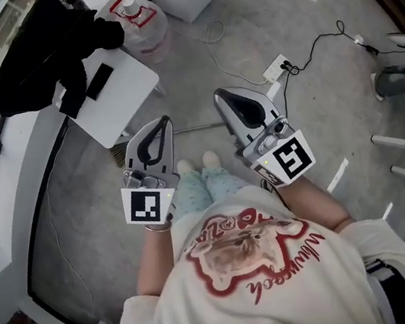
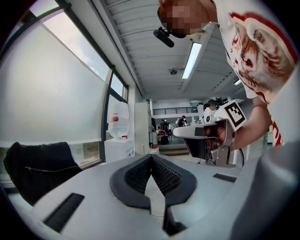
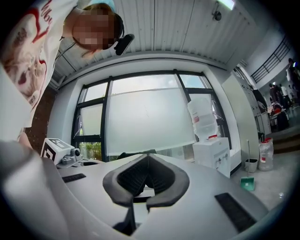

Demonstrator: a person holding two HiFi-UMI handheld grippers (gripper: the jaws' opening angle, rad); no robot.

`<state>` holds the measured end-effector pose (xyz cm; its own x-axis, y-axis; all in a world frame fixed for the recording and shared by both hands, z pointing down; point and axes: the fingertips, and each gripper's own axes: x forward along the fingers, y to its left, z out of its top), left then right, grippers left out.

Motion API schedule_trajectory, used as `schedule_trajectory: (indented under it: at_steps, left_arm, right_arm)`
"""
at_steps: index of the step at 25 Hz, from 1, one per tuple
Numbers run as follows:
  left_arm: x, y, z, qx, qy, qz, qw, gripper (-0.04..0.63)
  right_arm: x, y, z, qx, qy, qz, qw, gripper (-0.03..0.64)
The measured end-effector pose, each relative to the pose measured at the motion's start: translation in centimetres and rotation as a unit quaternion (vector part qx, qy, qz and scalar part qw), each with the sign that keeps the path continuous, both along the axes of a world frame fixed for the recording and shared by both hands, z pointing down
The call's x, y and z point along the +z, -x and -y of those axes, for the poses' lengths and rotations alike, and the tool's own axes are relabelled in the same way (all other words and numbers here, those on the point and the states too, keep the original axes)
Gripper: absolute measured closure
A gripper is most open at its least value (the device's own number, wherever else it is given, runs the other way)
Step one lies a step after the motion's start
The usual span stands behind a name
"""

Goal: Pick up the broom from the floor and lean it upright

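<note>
The broom (image 1: pixel 198 128) lies flat on the floor just beyond the person's socked feet (image 1: pixel 197 164). Its thin handle runs left to right across the scene, and its brush head (image 1: pixel 118 155) sits at the left end, tucked by the near edge of the small white table (image 1: pixel 124 93). The left gripper (image 1: pixel 165 120) and the right gripper (image 1: pixel 219 95) are held side by side above it, both pointing away from the person and not down at the floor. Each has its pads pressed tip to tip with nothing between them (each gripper's own view shows only the room past the closed tips). The visible stretch of handle sits between the two grippers in the head view; its right end passes behind the right gripper and cannot be traced further. The left gripper is therefore nearer the brush end and the right nearer the bare handle. The handle lies crosswise to both tools and well below them, so I judge the coming move needs a gripper to open, tip downward and straddle the handle across its length.
</note>
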<state>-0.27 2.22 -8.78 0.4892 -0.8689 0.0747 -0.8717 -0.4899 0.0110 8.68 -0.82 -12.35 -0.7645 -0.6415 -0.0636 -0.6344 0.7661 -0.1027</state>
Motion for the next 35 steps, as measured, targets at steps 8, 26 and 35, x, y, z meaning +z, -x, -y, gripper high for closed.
schedule_trajectory:
  at_steps: [8,26,35]
  left_arm:
    - [4.7,0.4,1.1,0.062,0.049,0.006,0.9969,0.574]
    - [26.1,-2.3,6.1,0.158,0.104,0.104,0.9764,0.574]
    - [37.7,-2.6,5.6,0.171,0.126,0.065,0.975,0.572]
  right_arm:
    - [3.4,1.3,1.2,0.032,0.022,-0.012,0.999,0.592]
    - [22.2,-3.2,5.4,0.133,0.073,-0.069,0.986,0.592]
    - [32.8,-2.3,6.8,0.125,0.057,-0.088,0.987,0.592]
